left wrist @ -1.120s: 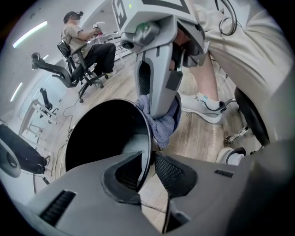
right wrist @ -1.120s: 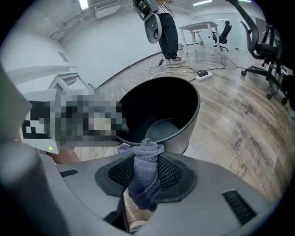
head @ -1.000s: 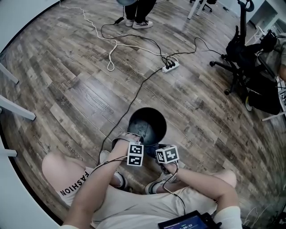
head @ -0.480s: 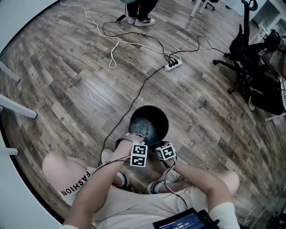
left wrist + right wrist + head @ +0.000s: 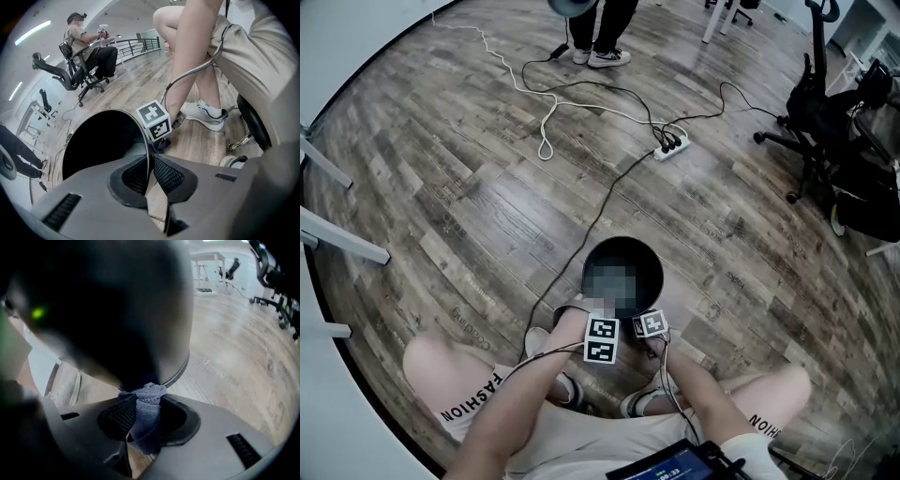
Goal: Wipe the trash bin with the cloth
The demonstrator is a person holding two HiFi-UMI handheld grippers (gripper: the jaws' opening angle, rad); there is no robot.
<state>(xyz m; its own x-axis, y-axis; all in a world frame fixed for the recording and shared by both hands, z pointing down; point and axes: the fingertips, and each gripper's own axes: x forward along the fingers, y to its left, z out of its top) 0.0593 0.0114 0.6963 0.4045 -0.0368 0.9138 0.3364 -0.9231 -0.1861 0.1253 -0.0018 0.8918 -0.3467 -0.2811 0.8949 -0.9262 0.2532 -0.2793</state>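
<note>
Wooden floor (image 5: 469, 187) lies open around the black trash bin (image 5: 649, 272) by the person's feet.
Left gripper (image 5: 149, 172) pinches its near rim; right gripper (image 5: 146, 425) clamps the blue cloth (image 5: 149, 399) against its outer wall.

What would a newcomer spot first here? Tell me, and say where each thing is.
The black trash bin on the wood floor just ahead of the person's knees draws the eye first. The left gripper has its jaws shut on the bin's thin rim, and the right gripper pinches a blue-grey cloth against the bin's outer wall. Farther off, a white power strip trails cables across the floor.
</note>
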